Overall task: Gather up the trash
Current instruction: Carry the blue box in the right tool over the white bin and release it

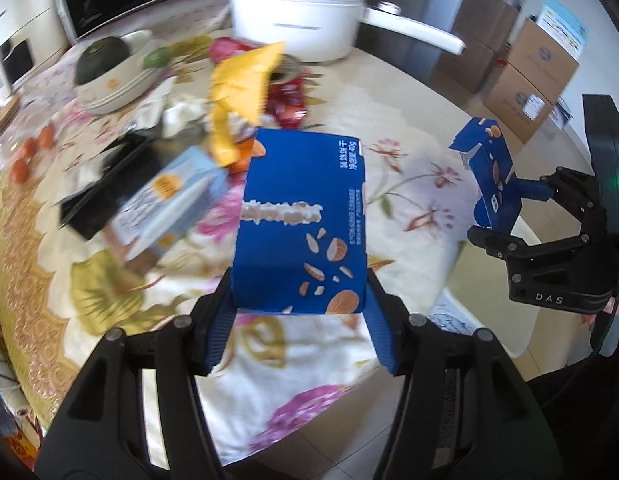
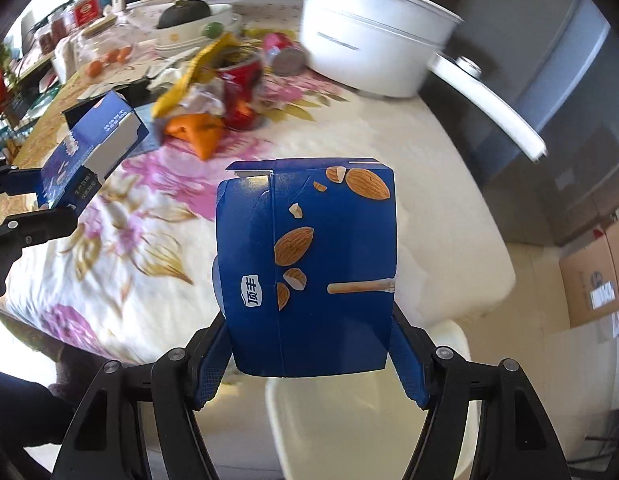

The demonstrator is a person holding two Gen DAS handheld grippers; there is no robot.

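My left gripper [image 1: 299,292] is shut on a blue almond-biscuit box [image 1: 301,216], held upright above the floral tablecloth [image 1: 409,184]. My right gripper [image 2: 309,320] is shut on a second blue almond box [image 2: 309,264], its top flap open, near the table's edge. The left wrist view shows the right gripper [image 1: 503,212] at the far right with its box [image 1: 487,168]. In the right wrist view the left gripper [image 2: 53,200] is at the far left with its box [image 2: 89,148]. On the table behind lies a trash pile: yellow wrapper [image 1: 241,80], red can [image 2: 241,92], orange wrapper [image 2: 197,132].
A white pot [image 1: 301,8] with a long handle stands at the table's back. A bowl with a dark squash [image 1: 105,64], a light blue carton [image 1: 169,200] and a black tray [image 1: 105,184] lie left. Cardboard boxes [image 1: 533,76] sit on the floor; a white chair [image 2: 369,420] is below.
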